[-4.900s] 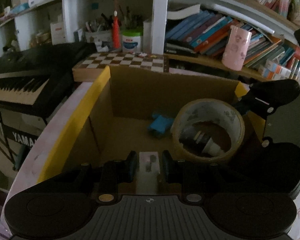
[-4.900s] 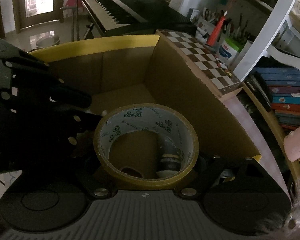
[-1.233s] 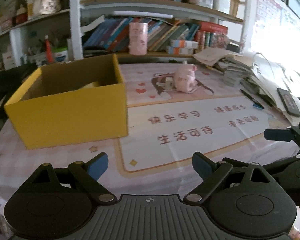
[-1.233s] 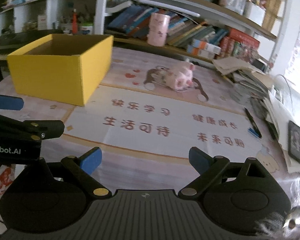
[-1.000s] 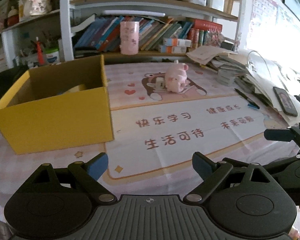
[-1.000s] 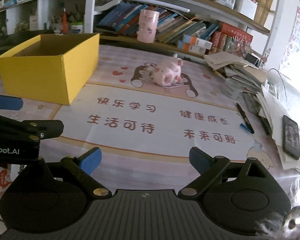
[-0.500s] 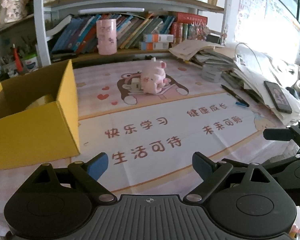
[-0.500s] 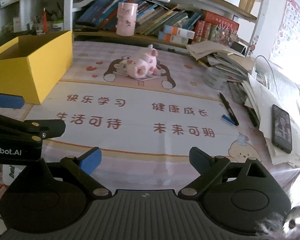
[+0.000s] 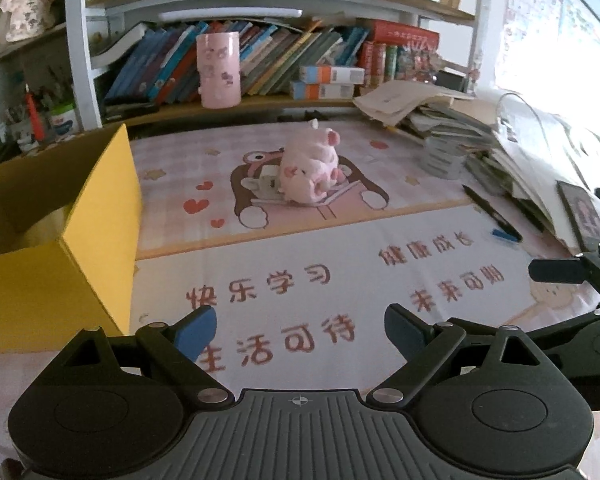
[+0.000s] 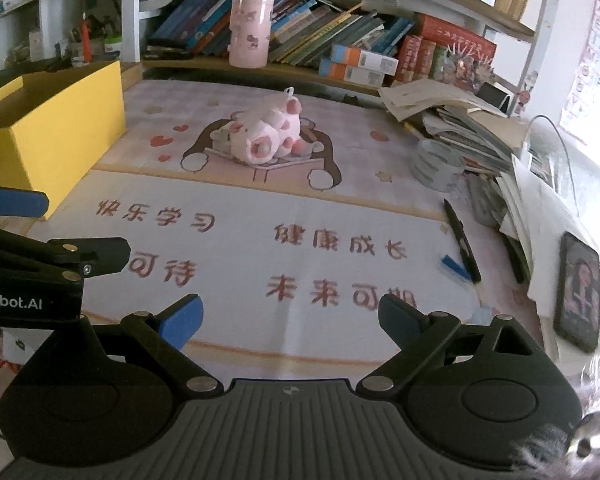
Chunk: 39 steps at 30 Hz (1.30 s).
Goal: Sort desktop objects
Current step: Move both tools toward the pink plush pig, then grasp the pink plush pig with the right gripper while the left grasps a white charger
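Both grippers hung over the near edge of the desk mat (image 9: pixel 340 216), side by side and pointing toward the shelves. The left gripper (image 9: pixel 300 330) had its blue-tipped fingers spread wide, nothing between them. The right gripper (image 10: pixel 289 318) was the same: fingers wide apart, empty.

A pink plush pig (image 9: pixel 310 170) lay on its side on the bear drawing in the far half of the mat, well apart from both grippers. In the right wrist view the pig (image 10: pixel 266 134) sat roughly straight ahead, beyond the rows of red characters.

A yellow cardboard box (image 9: pixel 60 248) stood open on the left edge of the mat, close to the left gripper's left finger. Its contents could not be made out from this angle.

A black pen (image 10: pixel 462 246) lay on the right side of the mat, with a small blue piece (image 10: pixel 454 266) just beside its near end. Right of it, a dark phone (image 10: pixel 578 290) rested flat near a heap of papers (image 10: pixel 540 184).

A pink cup (image 9: pixel 219 70) stood upright on the low shelf in front of a row of books (image 9: pixel 292 60).
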Each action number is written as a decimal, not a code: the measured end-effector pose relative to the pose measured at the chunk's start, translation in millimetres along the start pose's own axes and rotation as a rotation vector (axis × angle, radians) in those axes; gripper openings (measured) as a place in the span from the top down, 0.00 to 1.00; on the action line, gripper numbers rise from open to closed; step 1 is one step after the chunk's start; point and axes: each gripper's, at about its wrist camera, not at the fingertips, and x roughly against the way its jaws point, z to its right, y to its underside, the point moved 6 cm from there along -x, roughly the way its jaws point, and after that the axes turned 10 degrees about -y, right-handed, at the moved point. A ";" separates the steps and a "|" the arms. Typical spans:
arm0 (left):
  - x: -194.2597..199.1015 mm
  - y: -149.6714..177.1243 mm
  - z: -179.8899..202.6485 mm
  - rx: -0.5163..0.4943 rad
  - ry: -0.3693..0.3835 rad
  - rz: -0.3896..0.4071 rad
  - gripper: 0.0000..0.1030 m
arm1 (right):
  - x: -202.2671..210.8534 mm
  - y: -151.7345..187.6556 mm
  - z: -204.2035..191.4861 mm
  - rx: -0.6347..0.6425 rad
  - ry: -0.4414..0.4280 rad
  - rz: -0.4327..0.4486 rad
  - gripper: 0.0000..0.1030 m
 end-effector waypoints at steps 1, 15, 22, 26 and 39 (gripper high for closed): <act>-3.2 -2.7 1.2 0.006 -0.007 -0.003 0.09 | -3.1 -2.5 4.7 0.001 -0.009 0.001 0.08; -32.5 -43.7 8.5 0.062 -0.137 -0.010 0.09 | -47.5 -31.6 46.7 -0.032 -0.125 0.003 0.08; -38.7 -56.5 -5.1 0.096 -0.218 -0.035 0.09 | -79.3 -57.6 54.8 -0.031 -0.179 0.026 0.08; -38.2 -63.1 -11.2 0.100 -0.267 -0.038 0.09 | -100.8 -78.8 56.1 -0.023 -0.207 0.048 0.05; -45.6 -70.6 -16.8 0.124 -0.351 -0.087 0.09 | -175.7 -129.4 42.6 0.062 -0.276 0.060 0.03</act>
